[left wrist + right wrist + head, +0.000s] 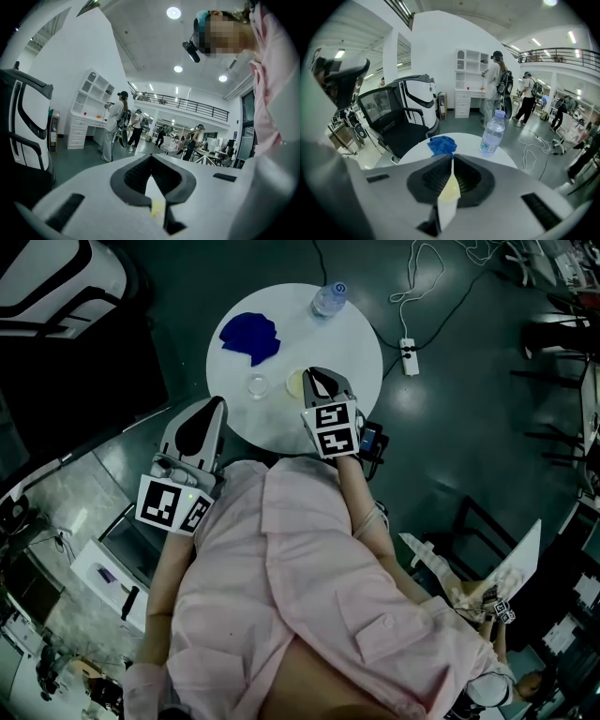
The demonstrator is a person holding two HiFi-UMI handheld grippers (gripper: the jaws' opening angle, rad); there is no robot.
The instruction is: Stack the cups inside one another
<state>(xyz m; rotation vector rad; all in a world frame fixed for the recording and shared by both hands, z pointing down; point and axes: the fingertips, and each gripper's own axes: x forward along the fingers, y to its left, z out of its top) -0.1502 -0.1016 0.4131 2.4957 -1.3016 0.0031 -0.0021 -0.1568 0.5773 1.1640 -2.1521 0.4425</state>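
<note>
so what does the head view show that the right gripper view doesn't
Only the head view: a clear cup standing free on the white table, the left tool, and the wearer's pink shirt. Only the right gripper view: white shelves and people standing near them. Both: that table, the blue cloth, the water bottle, and the right tool shut on a thin pale cup.
</note>
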